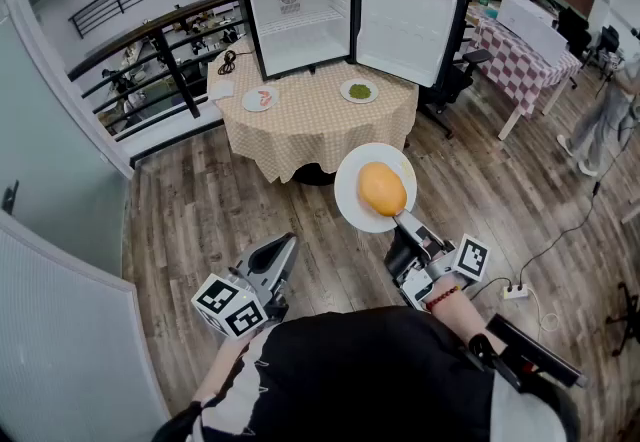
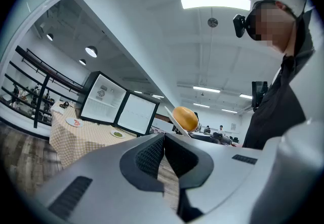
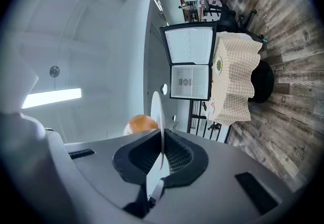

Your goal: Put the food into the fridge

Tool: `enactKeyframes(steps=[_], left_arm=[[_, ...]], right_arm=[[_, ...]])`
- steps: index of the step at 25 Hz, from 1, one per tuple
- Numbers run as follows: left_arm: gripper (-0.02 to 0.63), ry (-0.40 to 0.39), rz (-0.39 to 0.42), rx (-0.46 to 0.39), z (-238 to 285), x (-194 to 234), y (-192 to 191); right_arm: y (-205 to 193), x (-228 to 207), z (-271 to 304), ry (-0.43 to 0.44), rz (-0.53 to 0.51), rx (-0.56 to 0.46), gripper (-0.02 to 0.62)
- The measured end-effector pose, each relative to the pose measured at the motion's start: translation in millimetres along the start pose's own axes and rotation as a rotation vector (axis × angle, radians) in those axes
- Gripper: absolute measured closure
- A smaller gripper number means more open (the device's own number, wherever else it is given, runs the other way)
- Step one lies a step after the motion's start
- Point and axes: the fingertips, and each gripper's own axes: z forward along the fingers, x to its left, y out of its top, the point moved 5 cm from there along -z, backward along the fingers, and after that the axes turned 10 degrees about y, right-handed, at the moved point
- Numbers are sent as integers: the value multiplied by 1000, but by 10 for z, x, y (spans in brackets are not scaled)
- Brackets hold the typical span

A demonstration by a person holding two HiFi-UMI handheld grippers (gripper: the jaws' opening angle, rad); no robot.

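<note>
Carry step | right gripper [image 1: 400, 219] clamps white plate [image 1: 350, 195] rim, orange food [image 1: 382, 188] beyond jaws | left gripper [image 1: 289, 243] closed, empty | next: level approach to open fridge [image 1: 300, 25] ahead

a round, orange-yellow bun [image 1: 381, 188] sits on a white plate [image 1: 350, 205]. the plate is held out over the wooden floor [image 1: 200, 210], its near rim pinched in the right gripper [image 1: 405, 222]. well ahead, a small black fridge [image 1: 298, 20] stands on a round table [image 1: 310, 130] under a checked cloth. its door [image 1: 405, 25] is swung wide to the right, showing a white inside with a wire shelf [image 1: 300, 22]. before it lie two small plates, well apart: one with red food [image 1: 260, 98] at the left, one with green food [image 1: 359, 90] near the door.
</note>
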Motion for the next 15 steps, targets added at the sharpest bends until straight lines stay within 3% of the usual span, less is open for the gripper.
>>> enactKeyframes(steps=[15], left_arm=[[591, 5, 2, -14, -216, 99, 33]], right_arm=[[-182, 34, 94, 18, -3, 6, 572]])
